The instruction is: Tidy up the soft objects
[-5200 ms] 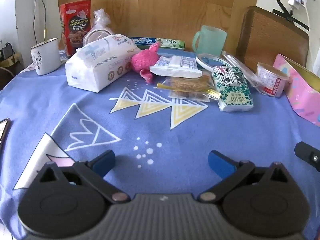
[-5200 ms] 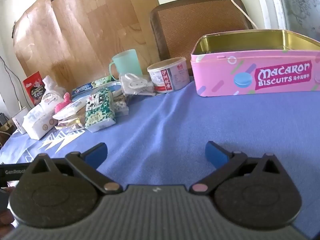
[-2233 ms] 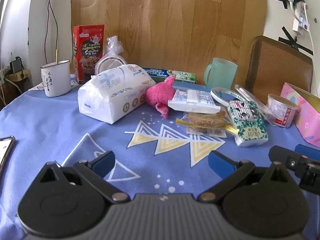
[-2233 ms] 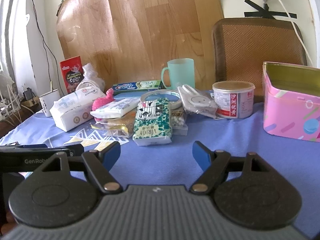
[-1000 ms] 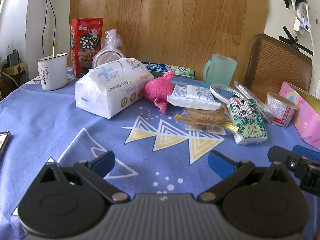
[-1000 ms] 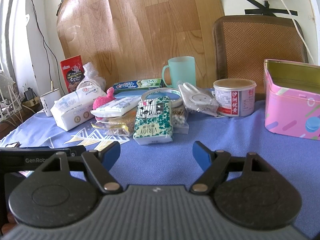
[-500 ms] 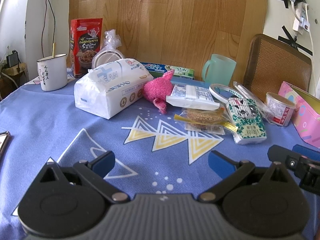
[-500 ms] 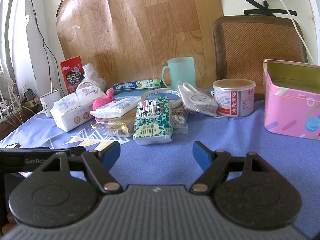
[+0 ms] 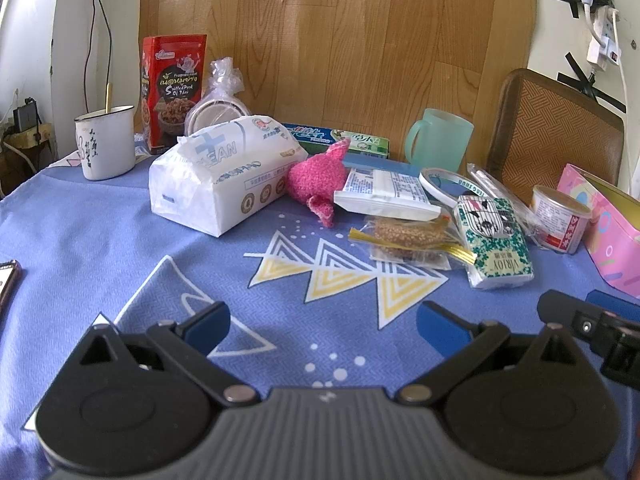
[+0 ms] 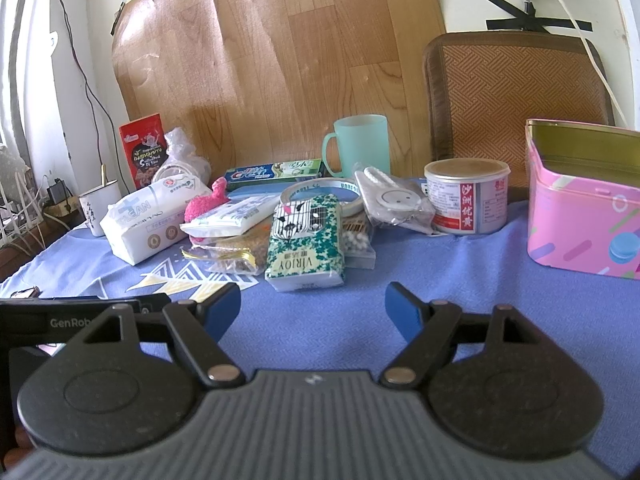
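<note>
On the blue tablecloth lies a heap of goods. A large white tissue pack (image 9: 224, 174) (image 10: 154, 216) sits at its left, with a pink plush toy (image 9: 318, 178) (image 10: 206, 202) beside it. A flat white wipes pack (image 9: 386, 196) (image 10: 236, 216) rests over a clear snack bag (image 9: 408, 238) (image 10: 232, 256). A green VIRJOY tissue pack (image 9: 494, 246) (image 10: 306, 242) lies nearest. My left gripper (image 9: 322, 326) hovers open over the cloth, short of the heap. My right gripper (image 10: 314, 306) stands open just before the green pack. Nothing is between either pair of fingers.
An open pink biscuit tin (image 10: 584, 200) (image 9: 600, 224) stands at the right, a round can (image 10: 466, 196) beside it. A green cup (image 10: 360, 144), toothpaste box (image 10: 274, 170), red snack pouch (image 9: 174, 88), white enamel mug (image 9: 106, 140) and chair (image 10: 516, 92) line the back. A phone (image 9: 6, 278) lies left.
Over the last seconds both grippers swung toward the heap and levelled out. In the last second almost nothing has shifted; both stay open.
</note>
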Motion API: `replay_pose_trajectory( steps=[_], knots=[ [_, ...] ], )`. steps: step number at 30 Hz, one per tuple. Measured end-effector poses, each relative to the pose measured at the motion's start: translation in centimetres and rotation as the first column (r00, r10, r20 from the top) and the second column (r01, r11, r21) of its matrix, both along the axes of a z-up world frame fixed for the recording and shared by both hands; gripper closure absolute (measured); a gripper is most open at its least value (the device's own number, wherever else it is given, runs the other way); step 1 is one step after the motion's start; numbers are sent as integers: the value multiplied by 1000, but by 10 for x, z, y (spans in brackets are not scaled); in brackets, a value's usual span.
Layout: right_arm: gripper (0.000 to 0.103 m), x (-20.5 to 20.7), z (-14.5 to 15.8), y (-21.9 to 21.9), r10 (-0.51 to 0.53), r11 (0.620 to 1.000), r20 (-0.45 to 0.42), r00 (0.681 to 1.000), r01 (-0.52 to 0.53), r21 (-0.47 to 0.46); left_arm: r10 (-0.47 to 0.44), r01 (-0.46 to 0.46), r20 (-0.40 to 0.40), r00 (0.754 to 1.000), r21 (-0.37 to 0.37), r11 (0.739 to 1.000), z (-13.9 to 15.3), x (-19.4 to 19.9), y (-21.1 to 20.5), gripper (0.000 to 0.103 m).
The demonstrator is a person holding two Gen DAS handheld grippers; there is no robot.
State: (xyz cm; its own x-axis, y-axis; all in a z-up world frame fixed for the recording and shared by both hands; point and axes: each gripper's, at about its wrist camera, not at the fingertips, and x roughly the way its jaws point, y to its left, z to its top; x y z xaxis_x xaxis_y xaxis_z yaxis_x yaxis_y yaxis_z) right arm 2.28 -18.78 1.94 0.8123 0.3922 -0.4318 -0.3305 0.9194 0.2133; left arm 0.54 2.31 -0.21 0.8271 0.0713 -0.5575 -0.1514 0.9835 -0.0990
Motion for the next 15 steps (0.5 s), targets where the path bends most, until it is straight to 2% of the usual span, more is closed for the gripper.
replay_pose_trajectory(
  steps=[8, 15],
  knots=[
    [22, 0, 0, 0, 0, 1000, 0, 1000, 0, 0, 15, -17, -27, 1000, -58, 998, -2, 3, 10, 0],
    [22, 4, 0, 4, 13, 999, -28, 1000, -14, -34, 16, -17, -24, 1000, -62, 998, -1, 2, 11, 0]
  ],
)
